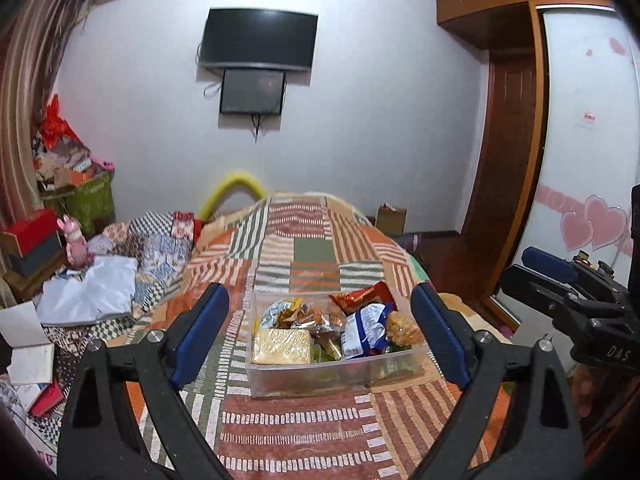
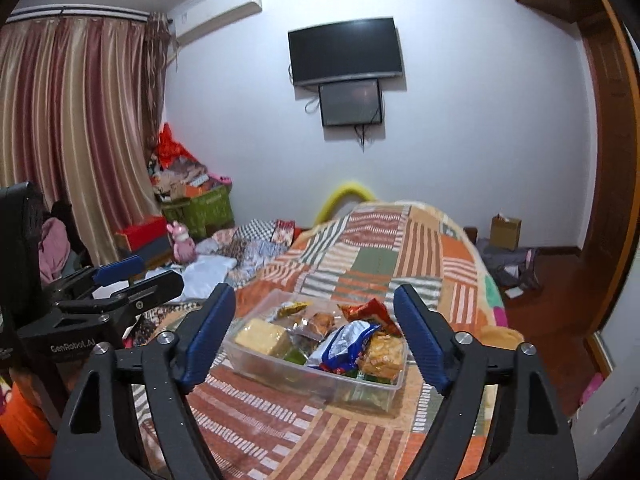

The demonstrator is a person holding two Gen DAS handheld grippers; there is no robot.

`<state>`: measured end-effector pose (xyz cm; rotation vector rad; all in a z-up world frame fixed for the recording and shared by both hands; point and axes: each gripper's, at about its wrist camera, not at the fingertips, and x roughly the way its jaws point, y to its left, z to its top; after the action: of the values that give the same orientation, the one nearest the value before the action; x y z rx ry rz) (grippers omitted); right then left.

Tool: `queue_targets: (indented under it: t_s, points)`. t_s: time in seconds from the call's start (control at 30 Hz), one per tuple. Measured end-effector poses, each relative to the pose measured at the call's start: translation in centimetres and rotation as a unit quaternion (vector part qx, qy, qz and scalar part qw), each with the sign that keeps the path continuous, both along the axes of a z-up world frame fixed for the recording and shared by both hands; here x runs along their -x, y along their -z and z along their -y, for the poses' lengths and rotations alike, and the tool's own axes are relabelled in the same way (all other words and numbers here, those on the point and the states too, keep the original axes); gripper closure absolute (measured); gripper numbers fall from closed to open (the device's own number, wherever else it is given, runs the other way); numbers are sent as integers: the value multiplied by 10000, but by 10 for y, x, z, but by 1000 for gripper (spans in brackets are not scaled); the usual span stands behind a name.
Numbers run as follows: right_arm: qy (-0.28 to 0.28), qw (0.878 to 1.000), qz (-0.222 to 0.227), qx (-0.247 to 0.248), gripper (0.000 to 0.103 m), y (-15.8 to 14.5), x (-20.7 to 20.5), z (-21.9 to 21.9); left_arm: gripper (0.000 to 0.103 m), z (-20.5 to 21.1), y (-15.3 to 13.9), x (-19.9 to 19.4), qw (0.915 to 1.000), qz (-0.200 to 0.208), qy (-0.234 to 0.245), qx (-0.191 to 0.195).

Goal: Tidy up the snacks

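a container [image 1: 320, 376] sits on the bed [image 1: 304, 240], and the snack packets [image 1: 360, 320] lie piled inside it. the left claw [image 1: 320, 332] hangs before the container with the box between its spread fingers, touching nothing. the right claw [image 2: 316, 336] is beside it to the right, likewise apart. behind the bed, a tv [image 1: 260, 40] hangs on the wall with a smaller screen [image 1: 253, 93] under it. a wardrobe [image 1: 508, 140] stands to the right, and a basket [image 1: 80, 200] to the left.

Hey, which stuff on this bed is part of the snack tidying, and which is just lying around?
Part of the job:
clear plastic bin
yellow cracker pack
blue snack bag
red snack bag

Just lying about:
pink bunny toy
white cloth
green basket
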<state>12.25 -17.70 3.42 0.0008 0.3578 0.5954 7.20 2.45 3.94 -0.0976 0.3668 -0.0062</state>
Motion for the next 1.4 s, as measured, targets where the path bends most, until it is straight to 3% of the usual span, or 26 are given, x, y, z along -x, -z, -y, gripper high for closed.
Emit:
queue_targets:
  t_s: [0.17, 0.23, 0.3, 0.6, 1.4]
  points:
    - [196, 9997, 131, -26, 15, -2, 11, 3, 2, 8, -8, 18, 9998, 201, -63, -67]
    - [385, 9991, 173, -11, 4, -1, 13, 4, 1, 9, -9, 22, 9997, 242, -74, -61]
    - [552, 9982, 246, 21, 2, 2, 18, 6, 1, 8, -8, 25, 9997, 235, -74, -45]
    - [778, 9966, 213, 143, 2, 10, 22, 6, 1, 13, -3, 29, 9997, 181, -122, -62]
    - [727, 9972, 148, 52, 2, 16, 32, 12, 0, 17, 6, 27, 9999, 70, -60, -83]
